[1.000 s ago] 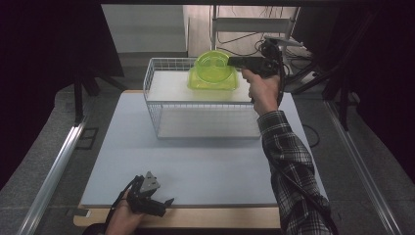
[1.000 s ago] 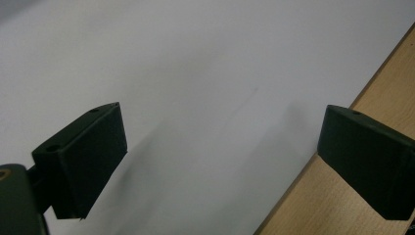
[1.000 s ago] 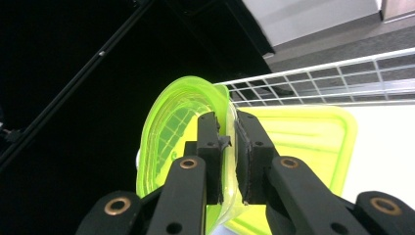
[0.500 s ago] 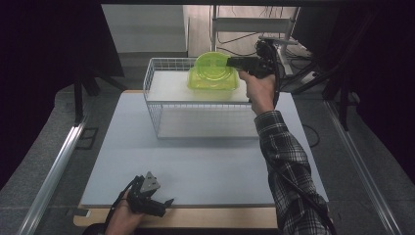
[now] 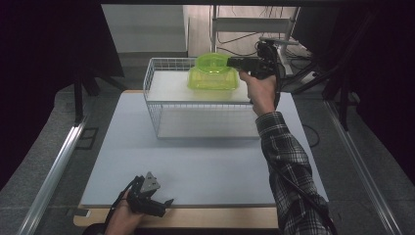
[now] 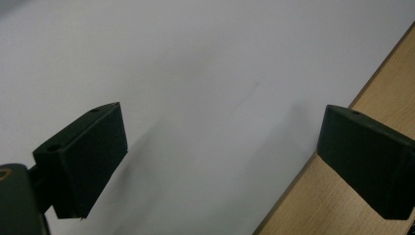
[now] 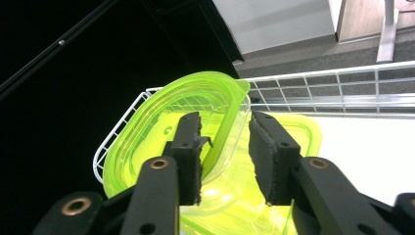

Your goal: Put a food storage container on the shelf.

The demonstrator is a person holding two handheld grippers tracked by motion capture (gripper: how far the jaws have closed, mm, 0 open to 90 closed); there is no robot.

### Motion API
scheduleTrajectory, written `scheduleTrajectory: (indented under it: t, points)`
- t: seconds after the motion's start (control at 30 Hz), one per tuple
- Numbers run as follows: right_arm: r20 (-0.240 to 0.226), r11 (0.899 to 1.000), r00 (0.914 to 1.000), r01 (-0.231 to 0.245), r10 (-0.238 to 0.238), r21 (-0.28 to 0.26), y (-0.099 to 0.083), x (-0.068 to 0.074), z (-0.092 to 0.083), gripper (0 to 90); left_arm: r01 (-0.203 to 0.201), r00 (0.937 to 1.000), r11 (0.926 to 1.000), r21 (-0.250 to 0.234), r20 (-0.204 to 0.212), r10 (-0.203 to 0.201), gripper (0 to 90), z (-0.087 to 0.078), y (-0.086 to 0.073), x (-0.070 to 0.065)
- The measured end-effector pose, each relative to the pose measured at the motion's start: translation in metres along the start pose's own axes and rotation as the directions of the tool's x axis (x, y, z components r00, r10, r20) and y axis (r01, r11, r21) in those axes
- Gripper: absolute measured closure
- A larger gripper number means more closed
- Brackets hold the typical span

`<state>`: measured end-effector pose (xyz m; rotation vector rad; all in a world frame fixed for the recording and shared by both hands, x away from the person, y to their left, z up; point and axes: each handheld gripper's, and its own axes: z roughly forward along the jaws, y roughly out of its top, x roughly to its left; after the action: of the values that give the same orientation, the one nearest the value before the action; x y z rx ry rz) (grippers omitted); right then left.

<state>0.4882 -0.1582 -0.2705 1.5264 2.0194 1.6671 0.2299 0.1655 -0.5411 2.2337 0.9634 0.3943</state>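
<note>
A lime-green plastic tub [image 5: 213,77] rests on the white top shelf of a wire rack [image 5: 152,105] at the back of the table. A second green tub [image 7: 161,122] leans tilted inside the lower one [image 7: 293,134]. My right gripper [image 5: 233,61] reaches in from the right, level with the tubs. Its jaws have just been opening and now straddle the tilted tub's rim [image 7: 234,110]. The right pad stands apart from the rim, so my right gripper [image 7: 226,117] is open. My left gripper [image 5: 162,202] lies at the table's front edge, open [image 6: 220,166] and empty.
A pale mat [image 5: 195,161] covers the table, with a wooden strip [image 5: 220,218] along the front. The rack's wire rim [image 7: 342,81] rises behind the tubs. Cables and a metal stand [image 5: 244,22] lie beyond the table, and a metal rail [image 5: 54,166] runs along the left.
</note>
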Motion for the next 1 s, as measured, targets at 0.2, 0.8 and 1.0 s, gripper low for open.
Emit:
scheduleTrajectory:
  t: [0.2,0.8,1.0]
  points:
    - [-0.027,1.000,0.9994,0.020,-0.019,0.014,-0.005,-0.003,-0.010,56.7,0.001,1.0000,1.0000,0.001,0.000,-0.001,4.3,0.001,0.000,0.000]
    - [-0.078,0.992,0.9914,0.110,-0.105,0.057,-0.021,0.004,-0.030,46.4,-0.004,1.0000,0.9999,0.014,0.004,0.004,4.3,0.002,0.000,-0.002]
    - [-0.075,0.983,0.9855,0.159,-0.152,0.088,-0.032,0.007,-0.030,43.9,0.000,1.0000,0.9999,0.014,0.006,0.000,4.2,0.002,0.001,-0.002]
